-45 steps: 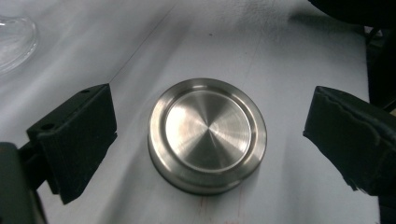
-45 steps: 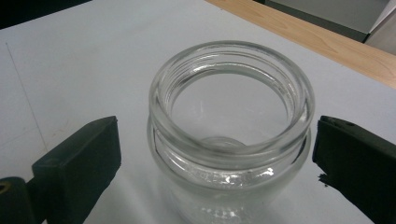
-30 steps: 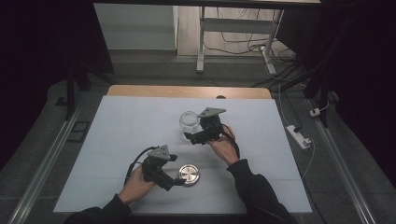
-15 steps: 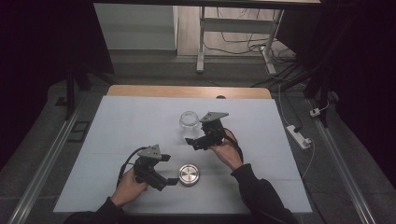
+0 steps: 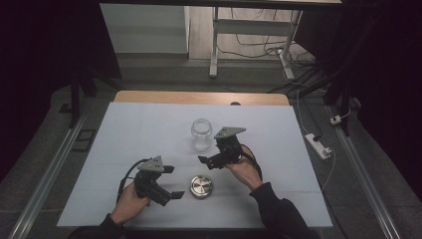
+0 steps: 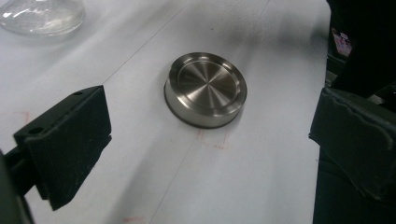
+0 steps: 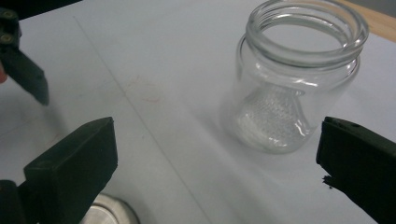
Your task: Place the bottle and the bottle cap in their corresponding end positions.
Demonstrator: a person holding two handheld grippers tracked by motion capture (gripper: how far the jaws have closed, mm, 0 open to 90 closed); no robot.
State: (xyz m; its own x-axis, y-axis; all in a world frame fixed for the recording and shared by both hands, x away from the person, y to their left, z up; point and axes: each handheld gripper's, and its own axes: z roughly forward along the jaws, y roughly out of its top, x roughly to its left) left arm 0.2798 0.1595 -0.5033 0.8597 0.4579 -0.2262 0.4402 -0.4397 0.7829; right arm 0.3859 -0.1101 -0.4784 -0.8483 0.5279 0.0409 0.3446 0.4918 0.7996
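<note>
An empty clear glass jar (image 5: 201,133) (image 7: 294,79) stands upright and lidless at the middle of the white table. Its round steel lid (image 5: 200,186) (image 6: 205,88) lies flat nearer to me. My left gripper (image 5: 172,182) (image 6: 210,154) is open, just left of the lid, jaws pointing at it, apart from it. My right gripper (image 5: 209,155) (image 7: 215,163) sits just right of the jar, near its base. Its jaws have just been opening and stand wide. The jar is ahead of them with nothing gripped.
A white mat (image 5: 129,129) covers the table, with a wooden strip (image 5: 164,97) at its far edge. A power strip (image 5: 318,145) lies on the floor to the right. Metal rails (image 5: 47,174) flank the table.
My left gripper has drawn back to the left, away from the lid. My right gripper has slid a little toward me beside the jar. Jar and lid have stayed put.
</note>
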